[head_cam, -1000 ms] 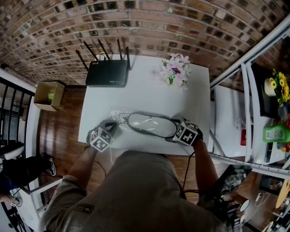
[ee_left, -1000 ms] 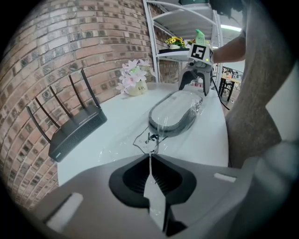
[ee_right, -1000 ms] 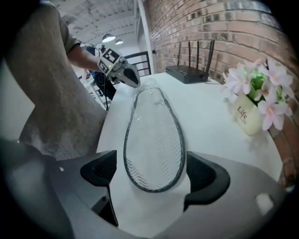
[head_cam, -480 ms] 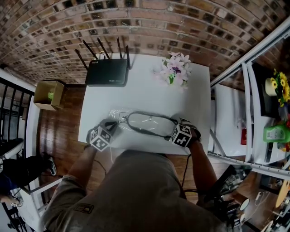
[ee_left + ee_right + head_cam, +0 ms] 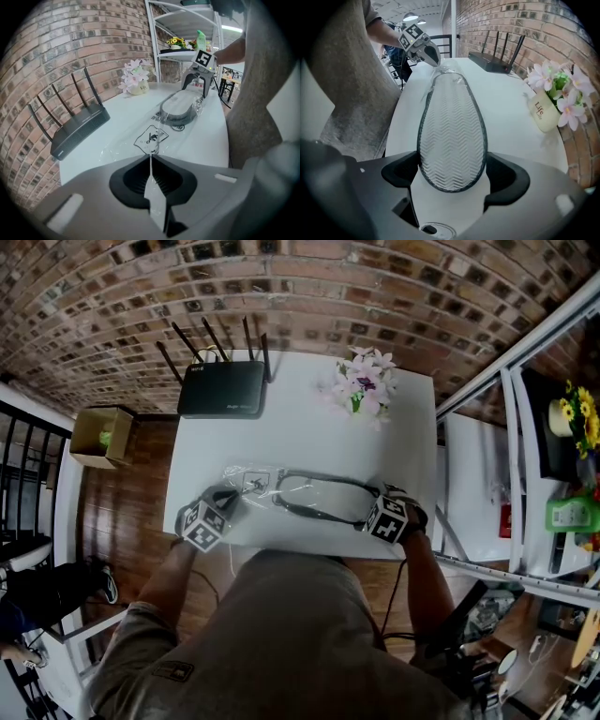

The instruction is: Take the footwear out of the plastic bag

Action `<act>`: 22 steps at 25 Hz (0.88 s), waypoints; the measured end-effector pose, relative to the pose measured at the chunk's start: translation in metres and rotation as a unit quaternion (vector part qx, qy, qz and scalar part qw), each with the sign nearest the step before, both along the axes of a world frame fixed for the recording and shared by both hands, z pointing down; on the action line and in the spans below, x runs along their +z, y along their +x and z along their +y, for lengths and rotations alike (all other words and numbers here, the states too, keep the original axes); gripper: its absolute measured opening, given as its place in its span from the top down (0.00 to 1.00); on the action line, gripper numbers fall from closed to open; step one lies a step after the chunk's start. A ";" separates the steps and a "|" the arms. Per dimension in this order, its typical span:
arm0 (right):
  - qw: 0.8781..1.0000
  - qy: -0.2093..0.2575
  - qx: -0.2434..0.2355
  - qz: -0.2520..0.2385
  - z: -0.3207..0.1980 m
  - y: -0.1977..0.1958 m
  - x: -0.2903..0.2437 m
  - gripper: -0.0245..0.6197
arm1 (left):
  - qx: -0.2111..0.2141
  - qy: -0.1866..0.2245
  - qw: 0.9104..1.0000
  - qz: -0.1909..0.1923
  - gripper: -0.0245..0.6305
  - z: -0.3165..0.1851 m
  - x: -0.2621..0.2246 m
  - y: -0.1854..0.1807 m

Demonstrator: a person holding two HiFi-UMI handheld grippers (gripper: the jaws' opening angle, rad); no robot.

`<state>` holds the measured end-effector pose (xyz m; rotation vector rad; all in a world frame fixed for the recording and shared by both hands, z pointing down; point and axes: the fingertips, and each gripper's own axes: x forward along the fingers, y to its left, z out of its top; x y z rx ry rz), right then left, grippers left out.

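Note:
A grey-rimmed slipper (image 5: pixel 323 498) lies sole-up across the near part of the white table (image 5: pixel 300 432), its left tip still inside a clear plastic bag (image 5: pixel 248 480). My left gripper (image 5: pixel 225 501) is shut on the bag's end; in the left gripper view the thin film (image 5: pixel 151 137) runs into the shut jaws (image 5: pixel 150 157). My right gripper (image 5: pixel 367 512) clasps the slipper's right end. In the right gripper view the zigzag sole (image 5: pixel 451 136) fills the wide gap of that gripper (image 5: pixel 451 171), both pads against its rim.
A black router (image 5: pixel 221 390) with several antennas stands at the table's back left, a small pot of pink flowers (image 5: pixel 363 385) at the back right. A metal shelf unit (image 5: pixel 553 474) stands to the right, a cardboard box (image 5: pixel 101 435) on the floor at left.
My right gripper has moved right with the slipper, sliding it further out of the bag. The left gripper has stayed put on the bag's end.

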<state>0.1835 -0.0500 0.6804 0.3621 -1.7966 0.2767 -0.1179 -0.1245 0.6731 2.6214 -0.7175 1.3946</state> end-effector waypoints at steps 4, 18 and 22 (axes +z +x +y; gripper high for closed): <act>1.000 -0.003 0.002 0.007 0.003 0.006 0.000 0.24 | -0.002 0.002 1.000 -0.003 0.94 -0.002 -0.001 -0.006; 0.992 -0.033 0.047 -0.113 -0.018 -0.014 -0.027 0.16 | 0.017 0.019 0.999 0.029 0.72 0.001 -0.017 -0.001; 0.993 -0.068 0.013 -0.099 -0.023 -0.020 -0.015 0.21 | 0.022 0.039 0.998 0.040 0.70 0.001 -0.028 0.003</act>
